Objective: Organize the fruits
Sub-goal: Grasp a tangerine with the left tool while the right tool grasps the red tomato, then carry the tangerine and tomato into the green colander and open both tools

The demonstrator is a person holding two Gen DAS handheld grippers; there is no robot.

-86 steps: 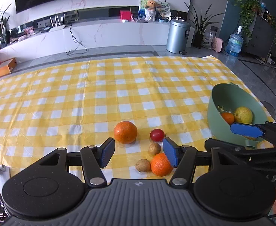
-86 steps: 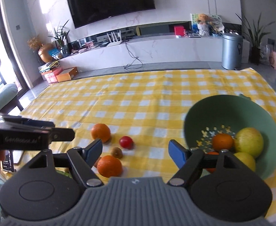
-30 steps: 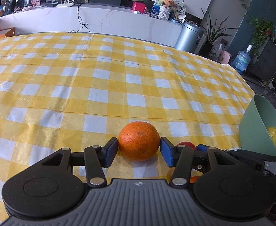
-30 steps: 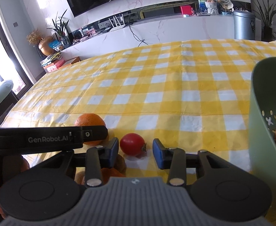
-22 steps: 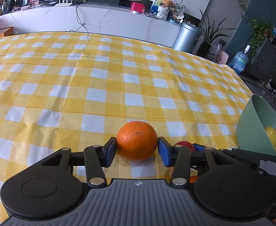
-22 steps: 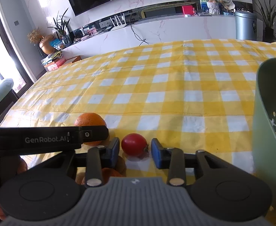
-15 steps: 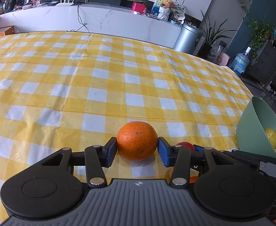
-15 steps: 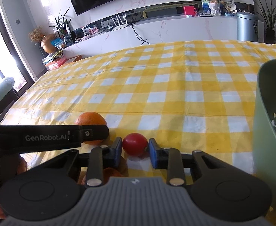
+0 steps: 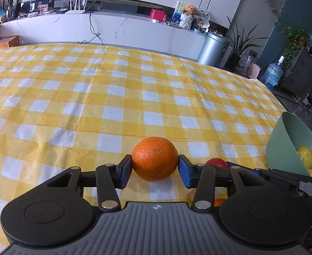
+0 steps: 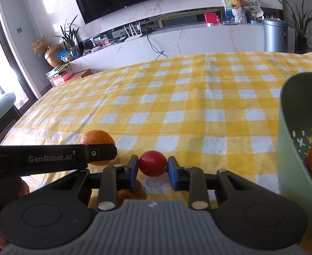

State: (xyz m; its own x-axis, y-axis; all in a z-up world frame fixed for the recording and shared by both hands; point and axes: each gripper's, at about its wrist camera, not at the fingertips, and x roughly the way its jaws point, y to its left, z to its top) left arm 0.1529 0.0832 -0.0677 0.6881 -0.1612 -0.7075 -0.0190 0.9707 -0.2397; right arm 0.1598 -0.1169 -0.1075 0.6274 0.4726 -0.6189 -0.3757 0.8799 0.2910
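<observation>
Item: fruit-sorting station on a yellow-and-white checked tablecloth (image 9: 113, 97). Left gripper (image 9: 155, 168): jaws have just been closing and are now clamped on an orange (image 9: 155, 158), blue pads pressed to both its flanks; the fruit sits low at the cloth, and whether it is lifted clear cannot be told. Right gripper (image 10: 153, 168): jaws likewise have just been closing, now pinched on a small red fruit (image 10: 152, 163), tomato-like, a pad touching each side, a shadow on the cloth beneath it. Green bowl (image 10: 287, 140): stands at the right edge of the cloth, near the right gripper; holds oranges in the right wrist view and yellow fruits (image 9: 304, 156) in the left wrist view. Loose stock: further orange and brownish fruits partly hidden under the gripper bodies, count uncertain. Step in hand, as judged: both fruits gripped, transfer to the bowl not yet begun. Next move calls for: raising each fruit clear of the cloth, carrying it over the bowl's rim, and parting the jaws above the fruit already inside; the two grippers sit close together, so going one at a time looks prudent, right first as the nearer.
</observation>
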